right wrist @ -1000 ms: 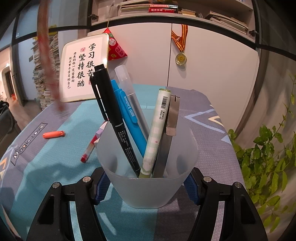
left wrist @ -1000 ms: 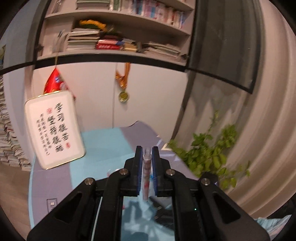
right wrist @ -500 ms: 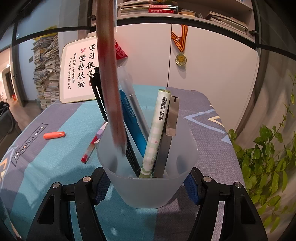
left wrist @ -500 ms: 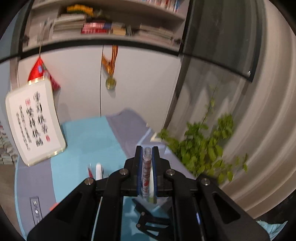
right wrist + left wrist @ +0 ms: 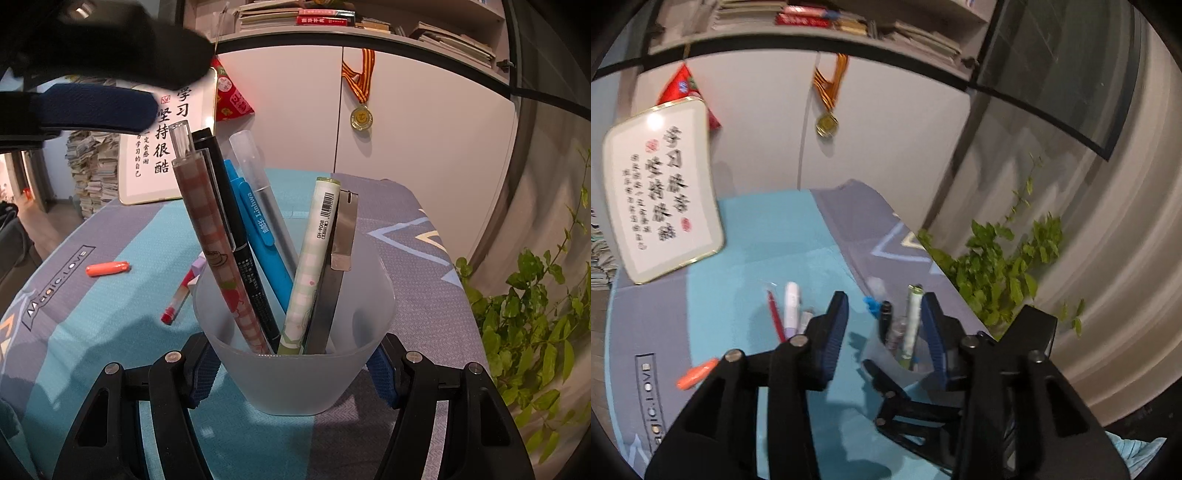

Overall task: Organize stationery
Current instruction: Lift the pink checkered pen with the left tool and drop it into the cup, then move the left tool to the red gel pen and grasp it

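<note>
The right gripper (image 5: 295,373) is clamped on the frosted cup (image 5: 295,369), one pad on each side of its base, near the front of the mat (image 5: 110,332). The left gripper (image 5: 882,321) hangs above the cup; its jaws have just been opening and stand apart with nothing between them. The checked pen (image 5: 218,254) it carried now stands in the cup, leaning left against the black marker (image 5: 240,236).

What worries me: the cup is light, narrow at the foot and top-heavy with six tall things fanned out. If the right grip eases off carelessly, or the left gripper catches the checked pen's clear cap as it pulls away, the whole lot could tip and spill. The pens left on the mat, an orange cap (image 5: 108,268) to the left and a red-tipped pen (image 5: 177,302) just behind the cup, are slim and lie flat, so a pinch could skate off them.

Writing I can read: "CH-9008" with a barcode on the green pen (image 5: 314,258); "Magic.Love" on the mat's left edge; white lettering on the blue pen (image 5: 258,236), unclear. The framed sign (image 5: 162,147) at the far left shows 学习, 坚持很酷.
</note>
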Tool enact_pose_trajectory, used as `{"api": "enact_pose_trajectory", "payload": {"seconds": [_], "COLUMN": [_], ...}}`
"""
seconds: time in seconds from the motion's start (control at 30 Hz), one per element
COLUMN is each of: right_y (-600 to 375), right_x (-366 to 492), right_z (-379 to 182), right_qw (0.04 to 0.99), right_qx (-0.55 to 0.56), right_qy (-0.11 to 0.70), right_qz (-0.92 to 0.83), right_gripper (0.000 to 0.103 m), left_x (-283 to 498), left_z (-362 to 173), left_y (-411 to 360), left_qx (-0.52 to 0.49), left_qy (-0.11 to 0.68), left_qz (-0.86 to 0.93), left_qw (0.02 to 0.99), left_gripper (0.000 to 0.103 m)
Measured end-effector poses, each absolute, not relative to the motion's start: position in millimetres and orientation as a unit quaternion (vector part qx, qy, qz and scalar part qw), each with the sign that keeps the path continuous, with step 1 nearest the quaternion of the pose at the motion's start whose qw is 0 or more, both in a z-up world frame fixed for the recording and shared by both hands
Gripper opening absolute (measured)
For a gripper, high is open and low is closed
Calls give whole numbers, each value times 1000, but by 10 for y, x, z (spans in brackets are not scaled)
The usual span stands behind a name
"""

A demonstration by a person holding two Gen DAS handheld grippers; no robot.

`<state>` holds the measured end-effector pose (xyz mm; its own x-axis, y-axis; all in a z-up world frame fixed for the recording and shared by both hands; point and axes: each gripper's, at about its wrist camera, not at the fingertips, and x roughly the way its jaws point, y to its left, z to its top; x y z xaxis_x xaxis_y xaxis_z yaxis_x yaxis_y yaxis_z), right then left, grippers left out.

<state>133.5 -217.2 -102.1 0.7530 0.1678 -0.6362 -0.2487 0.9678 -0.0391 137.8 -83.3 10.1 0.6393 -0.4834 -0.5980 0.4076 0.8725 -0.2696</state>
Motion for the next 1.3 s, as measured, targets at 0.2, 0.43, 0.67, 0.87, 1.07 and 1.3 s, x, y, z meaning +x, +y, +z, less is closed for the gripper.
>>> {"api": "enact_pose_trajectory", "payload": {"seconds": [0.2, 0.43, 0.67, 0.87, 1.07, 1.3], "right_y": [-2170, -2180, -2189, -2186, -2182, -2185], "right_x": [1334, 1338, 1346, 1347, 1358, 1356], "right_z": [-1022, -1016, -1011, -1013, -1019, -1018], "right_qw": [934, 934, 933, 933, 933, 933], "right_qx": [-60, -61, -60, -62, -61, -62], "right_qy": [333, 333, 336, 337, 337, 336], "right_qz": [112, 111, 112, 111, 112, 111], "right_gripper": [69, 69, 69, 69, 69, 69], "left_x": [1407, 1683, 1822, 1677, 1178, 1090], "left_z": [-177, -1018, -1214, -1182, -1157, -1017], "left_y": [-528, -581, -580, -278, -115, -115], "left_qx": [-43, -12, -15, -75, -51, -16], "left_qy": [367, 472, 493, 503, 525, 492], "left_qz": [-185, -149, -148, -135, -139, -128], "left_qw": [911, 869, 857, 850, 838, 861], "left_gripper": [39, 37, 8, 7, 7, 23]}}
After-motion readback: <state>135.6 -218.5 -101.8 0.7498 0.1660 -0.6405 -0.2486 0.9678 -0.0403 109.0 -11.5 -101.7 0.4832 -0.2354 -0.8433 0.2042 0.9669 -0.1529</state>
